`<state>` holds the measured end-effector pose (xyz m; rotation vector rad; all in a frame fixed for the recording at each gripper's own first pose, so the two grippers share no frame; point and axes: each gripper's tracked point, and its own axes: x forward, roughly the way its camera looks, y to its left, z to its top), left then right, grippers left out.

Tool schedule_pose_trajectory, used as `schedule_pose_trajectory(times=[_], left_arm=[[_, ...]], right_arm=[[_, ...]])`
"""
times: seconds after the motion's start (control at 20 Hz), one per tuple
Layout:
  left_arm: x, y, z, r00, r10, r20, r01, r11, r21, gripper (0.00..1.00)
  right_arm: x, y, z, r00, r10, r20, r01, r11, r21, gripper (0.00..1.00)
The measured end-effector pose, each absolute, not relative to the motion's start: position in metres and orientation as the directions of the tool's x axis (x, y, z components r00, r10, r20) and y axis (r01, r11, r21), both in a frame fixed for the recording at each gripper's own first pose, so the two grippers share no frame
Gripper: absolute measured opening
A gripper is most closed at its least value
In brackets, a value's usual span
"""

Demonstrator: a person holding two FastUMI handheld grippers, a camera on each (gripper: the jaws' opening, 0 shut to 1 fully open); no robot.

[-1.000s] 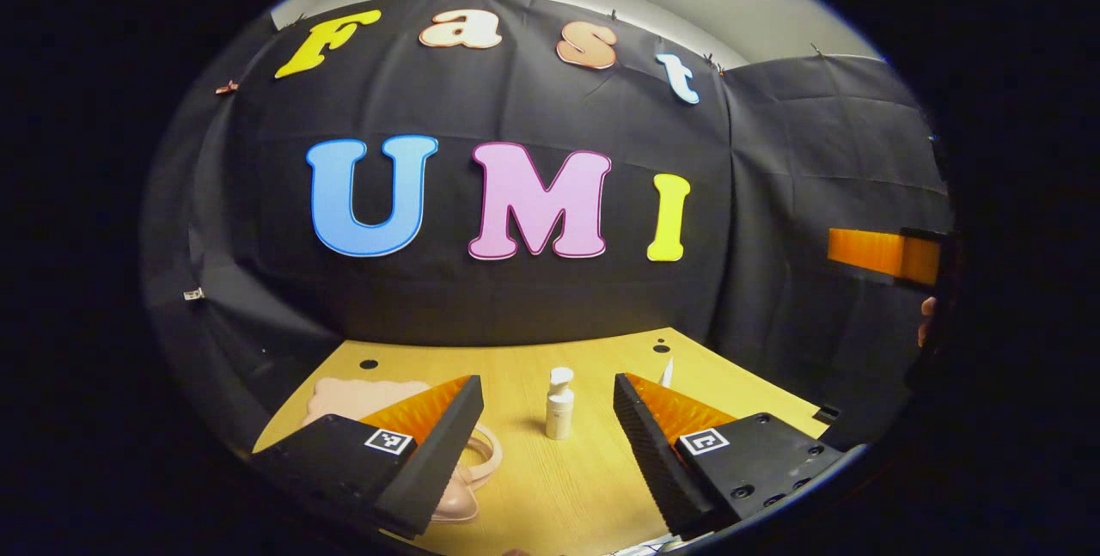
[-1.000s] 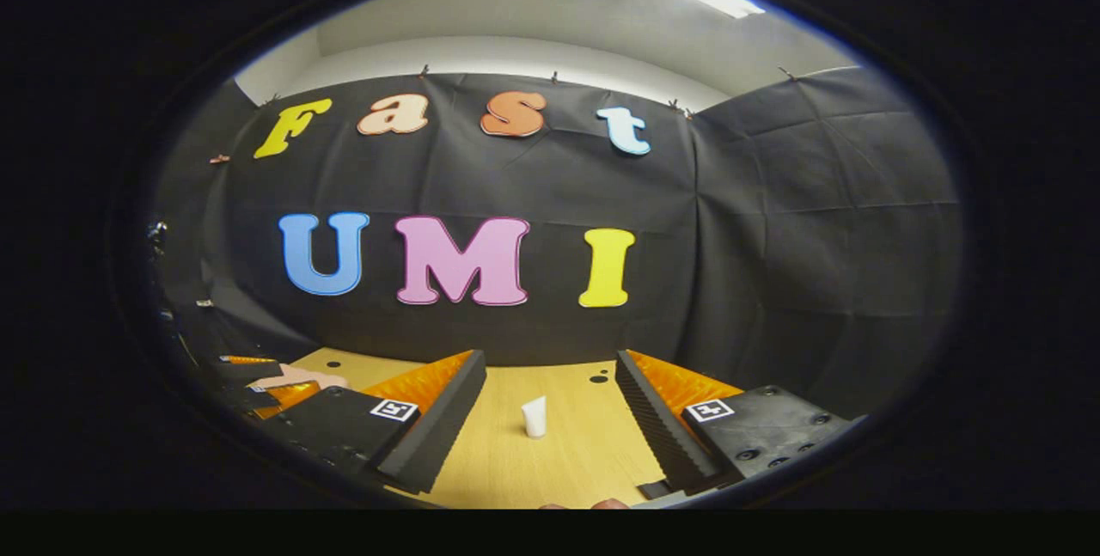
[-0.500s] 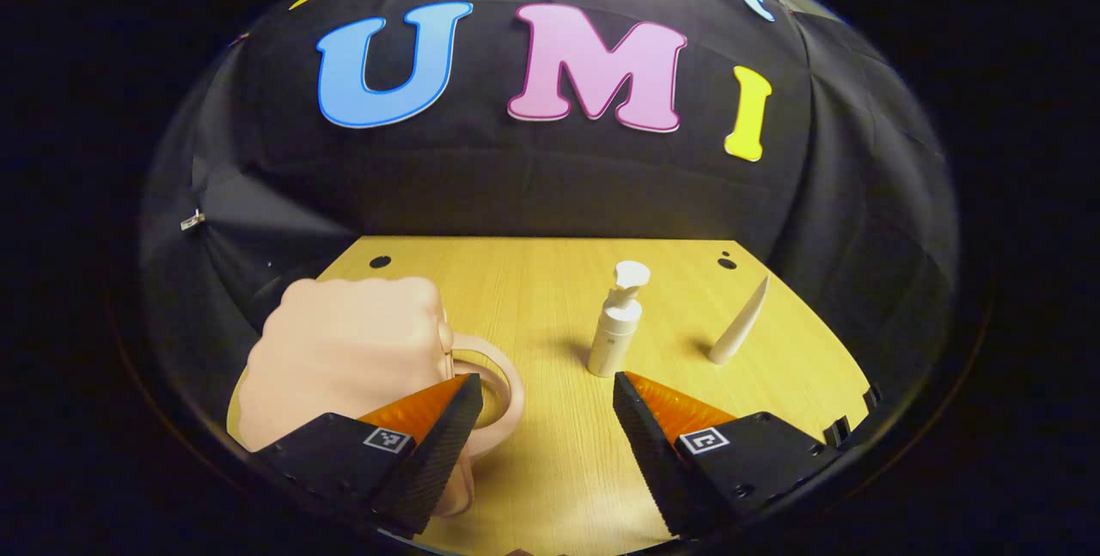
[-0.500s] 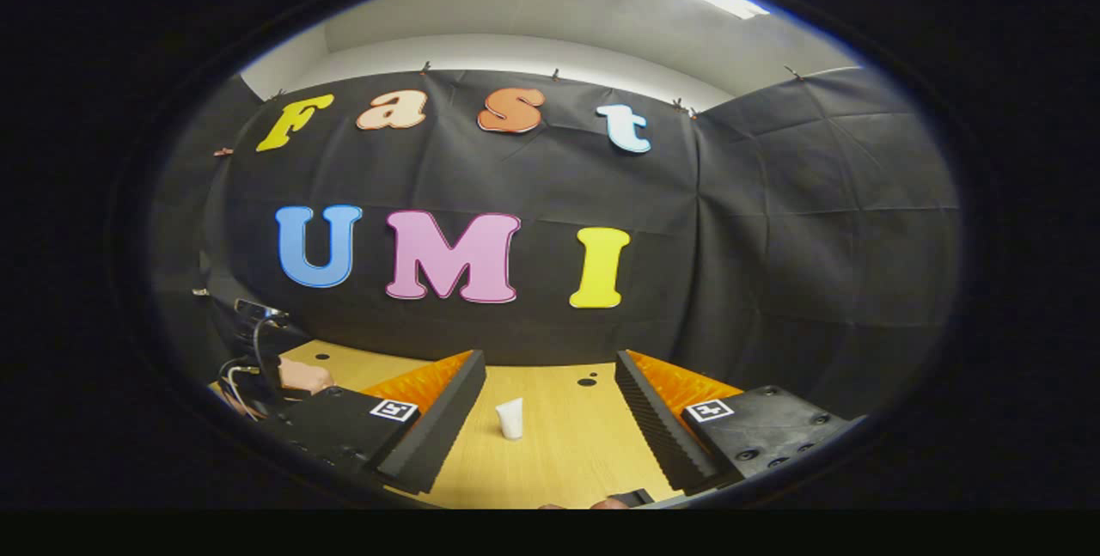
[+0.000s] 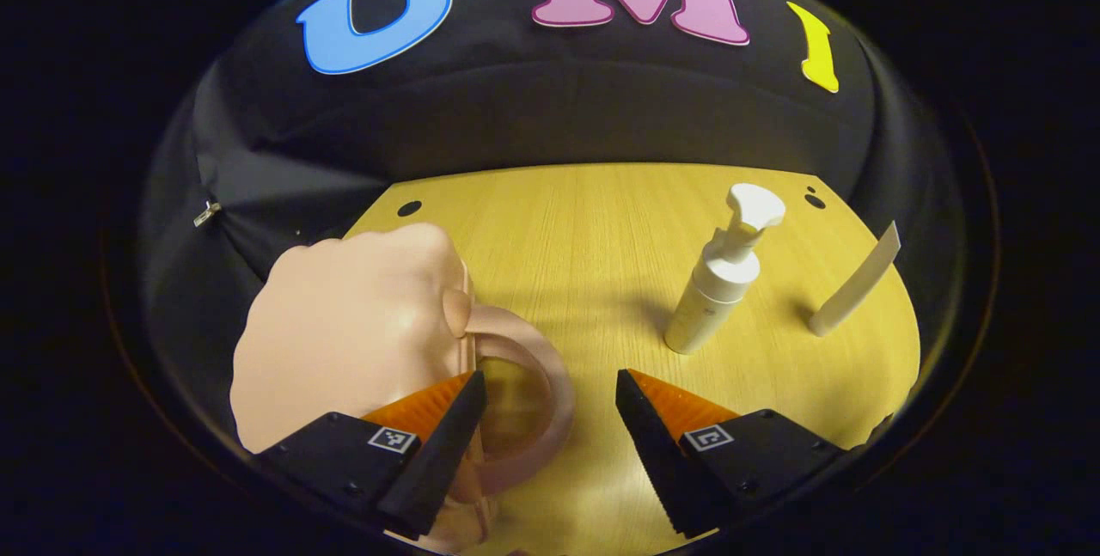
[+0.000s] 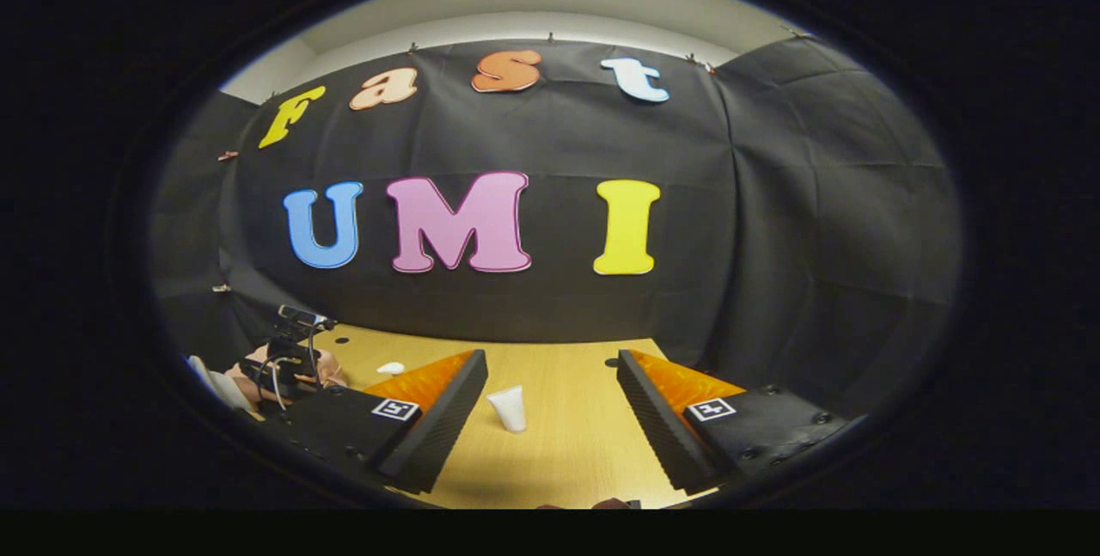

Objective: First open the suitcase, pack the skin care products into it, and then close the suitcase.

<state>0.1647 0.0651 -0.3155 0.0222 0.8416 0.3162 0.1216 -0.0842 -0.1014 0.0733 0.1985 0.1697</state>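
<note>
A small peach-pink suitcase lies shut on the left of the wooden table, its loop handle pointing right. My left gripper hangs open just above that handle, its left finger over the case's near corner. A white pump bottle stands to the right. Farther right a white tube stands upright. In the right gripper view the tube stands between the fingers of my open right gripper, some way ahead. The pump bottle's head peeks over the left finger.
The left gripper, with its cables and the hand holding it, shows far left in the right gripper view. Black cloth walls close the table's back and sides. Small dark holes mark the table's far corners.
My left gripper has tipped downward and come closer to the suitcase, so the handle now lies between its fingers. The right gripper has shifted only slightly.
</note>
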Motion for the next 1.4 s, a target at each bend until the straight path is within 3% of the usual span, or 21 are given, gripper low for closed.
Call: schedule_pose_trajectory(times=[0.2,0.3,0.35,0.45,0.6,1.0,1.3,1.4], left_arm=[[0.176,0.056,-0.333,0.593,0.259,-0.762,-0.229,0.962,0.15,0.95],[0.173,0.053,-0.35,0.555,0.213,-0.805,-0.219,0.97,0.105,0.84],[0.169,0.066,-0.351,0.531,0.257,-0.807,-0.247,0.958,0.143,0.78],[0.17,0.059,-0.347,0.537,0.191,-0.822,-0.241,0.968,0.067,0.2],[0.167,0.058,-0.323,0.541,0.141,-0.829,-0.214,0.976,0.027,0.14],[0.145,0.08,-0.193,0.649,0.087,-0.755,-0.125,0.992,0.006,0.13],[0.106,0.157,-0.084,0.712,0.078,-0.698,-0.128,0.992,-0.02,0.13],[0.097,0.206,-0.062,0.73,0.146,-0.668,-0.17,0.985,0.03,0.13]], right_arm=[[0.138,-0.104,-0.119,0.955,0.153,-0.253,-0.132,0.987,0.096,0.98],[0.142,-0.109,-0.118,0.959,0.122,-0.257,-0.1,0.99,0.097,0.98],[0.142,-0.11,-0.117,0.96,0.103,-0.26,-0.08,0.992,0.098,0.98],[0.139,-0.109,-0.111,0.964,0.07,-0.255,-0.043,0.993,0.112,0.98],[0.135,-0.1,-0.112,0.964,0.04,-0.262,-0.011,0.994,0.112,0.98],[0.133,-0.052,-0.105,0.967,0.065,-0.247,-0.046,0.996,0.082,0.98],[0.144,0.002,-0.096,0.965,0.142,-0.22,-0.121,0.987,0.104,0.98],[0.147,0.019,-0.095,0.962,0.166,-0.217,-0.145,0.983,0.11,0.98]])
